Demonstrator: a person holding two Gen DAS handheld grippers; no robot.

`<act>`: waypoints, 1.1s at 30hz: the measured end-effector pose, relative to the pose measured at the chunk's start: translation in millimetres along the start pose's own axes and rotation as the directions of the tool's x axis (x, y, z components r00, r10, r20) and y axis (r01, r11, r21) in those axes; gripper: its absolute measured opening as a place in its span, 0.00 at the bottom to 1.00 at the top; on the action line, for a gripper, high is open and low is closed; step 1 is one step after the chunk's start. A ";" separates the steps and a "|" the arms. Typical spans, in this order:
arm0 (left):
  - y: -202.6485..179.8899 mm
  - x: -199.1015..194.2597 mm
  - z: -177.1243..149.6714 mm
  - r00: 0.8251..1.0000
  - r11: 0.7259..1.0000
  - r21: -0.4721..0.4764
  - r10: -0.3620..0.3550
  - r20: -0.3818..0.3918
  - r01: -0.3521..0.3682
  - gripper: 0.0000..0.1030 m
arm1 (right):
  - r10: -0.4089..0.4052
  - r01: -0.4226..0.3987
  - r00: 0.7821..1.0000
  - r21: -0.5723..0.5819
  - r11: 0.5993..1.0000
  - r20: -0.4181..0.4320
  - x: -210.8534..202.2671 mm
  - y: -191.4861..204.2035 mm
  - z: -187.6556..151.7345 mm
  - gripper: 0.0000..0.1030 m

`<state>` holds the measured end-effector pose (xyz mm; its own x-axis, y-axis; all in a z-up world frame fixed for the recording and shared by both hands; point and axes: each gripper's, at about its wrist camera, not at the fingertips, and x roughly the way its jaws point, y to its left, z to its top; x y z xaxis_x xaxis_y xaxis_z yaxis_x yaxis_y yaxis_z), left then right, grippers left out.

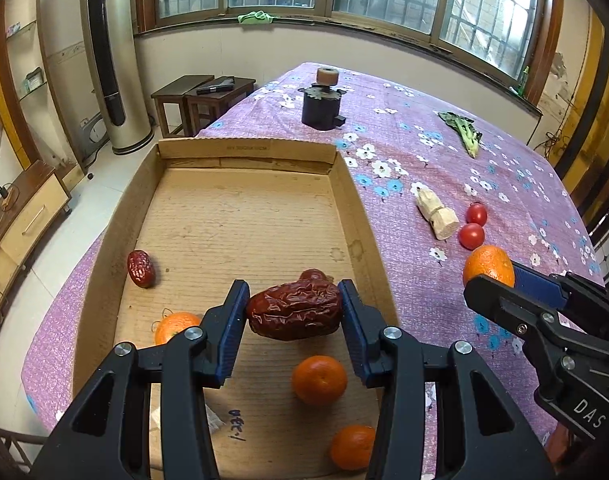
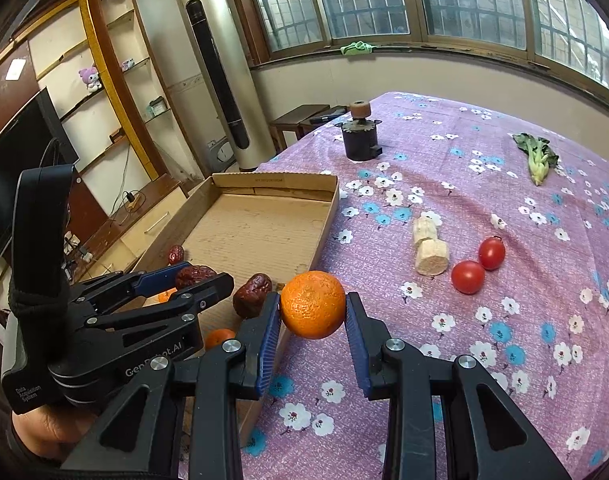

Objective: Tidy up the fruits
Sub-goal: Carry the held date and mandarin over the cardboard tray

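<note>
My left gripper (image 1: pixel 294 304) is shut on a wrinkled red date (image 1: pixel 294 312) and holds it above the cardboard tray (image 1: pixel 248 148). It also shows in the right wrist view (image 2: pixel 192 276). My right gripper (image 2: pixel 313 312) is shut on an orange (image 2: pixel 313 304) above the tablecloth, just right of the tray (image 2: pixel 324 232); the orange also shows in the left wrist view (image 1: pixel 489 266). In the tray lie a date (image 1: pixel 141 268), another date (image 1: pixel 314 275) behind the held one, and three small oranges (image 1: pixel 319 380), (image 1: pixel 172 326), (image 1: pixel 352 446).
On the purple flowered cloth right of the tray lie two tomatoes (image 2: pixel 467 277), (image 2: pixel 491 253), a pale cut root (image 2: pixel 429 252) and a leafy green (image 2: pixel 538 156). A dark cylindrical device (image 2: pixel 359 136) stands at the far end. Stools and a tower air conditioner stand beyond the table.
</note>
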<state>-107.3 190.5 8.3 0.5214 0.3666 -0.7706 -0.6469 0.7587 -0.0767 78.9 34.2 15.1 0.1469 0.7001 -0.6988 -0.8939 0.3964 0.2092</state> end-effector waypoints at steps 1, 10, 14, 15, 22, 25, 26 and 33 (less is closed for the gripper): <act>3.0 0.9 1.2 1.000 1.000 -0.004 0.001 -0.002 -0.001 0.42 | 0.002 -0.002 1.000 0.000 1.000 0.000 1.1 0.9 1.1 0.32; 35.9 9.0 19.2 1.000 0.998 -0.062 0.019 -0.013 -0.019 0.42 | 0.016 -0.017 1.000 -0.034 0.999 -0.019 23.1 16.9 13.1 0.32; 51.2 16.8 31.3 0.999 0.995 -0.094 0.027 -0.021 -0.029 0.42 | 0.032 -0.033 0.999 -0.039 0.999 -0.031 37.7 24.1 23.3 0.32; 54.3 19.6 34.2 0.999 0.994 -0.102 0.031 -0.025 -0.033 0.42 | 0.036 -0.037 0.999 -0.039 0.999 -0.035 41.9 25.2 26.0 0.32; 66.2 45.3 50.6 0.996 0.991 -0.116 0.062 -0.064 -0.069 0.42 | 0.029 -0.036 0.995 -0.079 0.996 -0.093 88.4 42.2 45.9 0.32; 67.4 56.4 51.0 0.993 0.991 -0.111 0.070 -0.093 -0.081 0.42 | 0.024 -0.037 0.991 -0.102 0.994 -0.130 108.4 49.9 47.3 0.32; 67.6 59.8 50.9 0.992 0.991 -0.107 0.073 -0.102 -0.084 0.42 | 0.018 -0.034 0.990 -0.112 0.993 -0.142 115.3 51.9 47.1 0.32; 60.1 80.0 44.2 0.984 0.995 -0.064 0.068 -0.166 -0.080 0.42 | -0.011 -0.018 0.981 -0.147 0.989 -0.196 137.3 52.0 39.2 0.32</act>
<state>-79.9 289.2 -30.0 0.3762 0.3227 -0.8685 -0.7209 0.6908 -0.0556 69.2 174.2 -43.1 0.0713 0.5657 -0.8215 -0.9489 0.2923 0.1189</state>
